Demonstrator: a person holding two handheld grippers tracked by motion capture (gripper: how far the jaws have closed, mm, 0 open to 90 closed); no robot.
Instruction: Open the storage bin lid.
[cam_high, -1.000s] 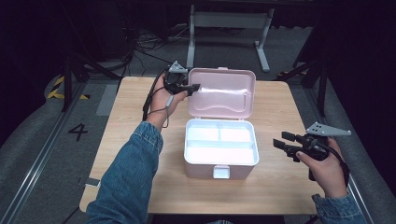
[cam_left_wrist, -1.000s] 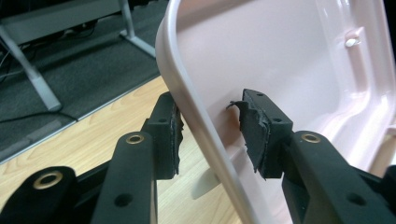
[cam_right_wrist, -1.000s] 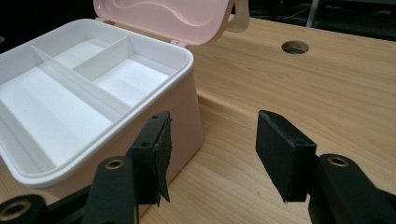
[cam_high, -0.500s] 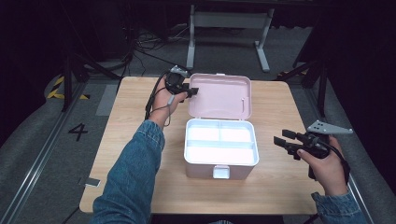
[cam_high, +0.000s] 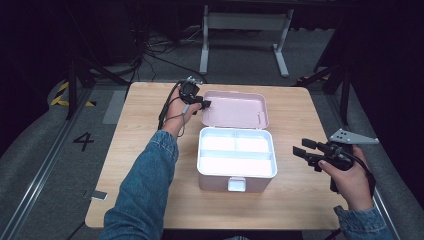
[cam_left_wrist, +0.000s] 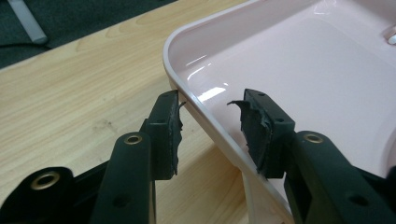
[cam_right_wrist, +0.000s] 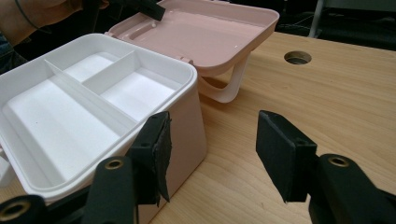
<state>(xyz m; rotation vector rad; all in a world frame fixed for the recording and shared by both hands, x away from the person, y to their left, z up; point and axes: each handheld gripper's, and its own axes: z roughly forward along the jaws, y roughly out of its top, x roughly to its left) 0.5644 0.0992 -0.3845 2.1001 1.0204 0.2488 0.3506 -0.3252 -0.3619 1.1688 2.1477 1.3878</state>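
Our left gripper (cam_left_wrist: 210, 126) has its jaws apart, one on each side of the rim of the pink lid (cam_left_wrist: 299, 70). The outer jaw is outside the rim, over the wooden table (cam_left_wrist: 70, 102), and the inner jaw is over the glossy inside of the lid. We cannot tell whether the pads (cam_left_wrist: 170, 123) touch the plastic, but they do not clamp it. In the high view this gripper (cam_high: 199, 101) sits at the left corner of the lid (cam_high: 235, 107), which lies folded back behind the box.

Just in front of the lid stands the box (cam_high: 237, 172), open, with a white tray (cam_high: 235, 152) inside, divided in compartments that look empty. A small latch (cam_high: 236, 184) is on its near wall.

Our right gripper (cam_right_wrist: 212, 149) is also open and holds nothing. The box corner (cam_right_wrist: 187, 107) is just beside its left jaw, and bare table is between the jaws. In the high view it (cam_high: 306, 152) waits to the right of the box, apart from it.

We judge that the step in hand is work on the lid, either letting it go or taking it. If we want to close the box, the next move calls for squeezing the rim firmly and swinging the lid forward over the tray, while the right gripper steadies the box.
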